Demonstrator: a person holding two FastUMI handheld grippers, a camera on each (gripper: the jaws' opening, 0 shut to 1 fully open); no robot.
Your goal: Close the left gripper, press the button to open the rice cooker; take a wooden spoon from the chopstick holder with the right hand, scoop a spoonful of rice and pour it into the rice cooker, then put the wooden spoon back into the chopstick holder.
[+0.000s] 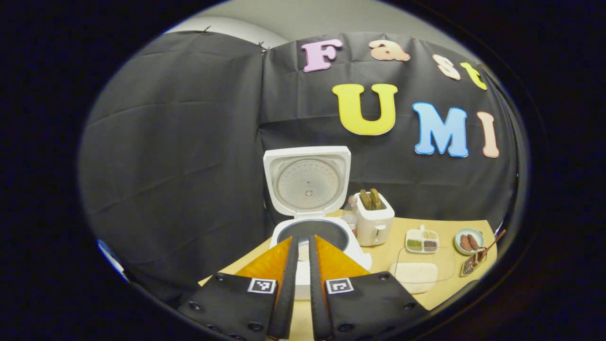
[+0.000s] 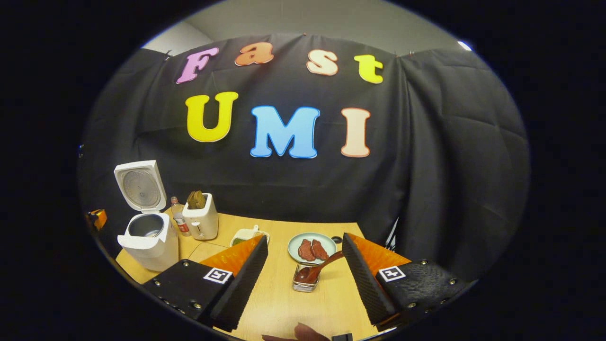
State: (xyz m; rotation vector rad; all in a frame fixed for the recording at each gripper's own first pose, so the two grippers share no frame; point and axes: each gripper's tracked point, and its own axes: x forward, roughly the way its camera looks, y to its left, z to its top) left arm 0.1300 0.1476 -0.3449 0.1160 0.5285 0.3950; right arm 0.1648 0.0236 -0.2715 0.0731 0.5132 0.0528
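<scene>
Left tongs (image 1: pixel 303 241): fingers almost pressed together, holding nothing, pointed at the rice cooker (image 1: pixel 310 237).
Right tongs (image 2: pixel 303 246): spread wide, holding nothing.
Rice cooker: lid stood up, open.
Wooden spoon (image 2: pixel 318 269): sat in the chopstick holder (image 2: pixel 305 278), between the right fingers, on the table (image 2: pixel 284 303).

A white square-bodied rice cooker (image 2: pixel 147 239) stood at the left end of the pale wooden table (image 2: pixel 279 303), with a small clear bottle (image 2: pixel 179 217) and a white toaster (image 2: pixel 202 221) to its right. Farther right, a round plate (image 2: pixel 312 247) sat behind the wire chopstick holder (image 2: pixel 305 279), in which a brown wooden spoon (image 2: pixel 318 270) leaned.
</scene>
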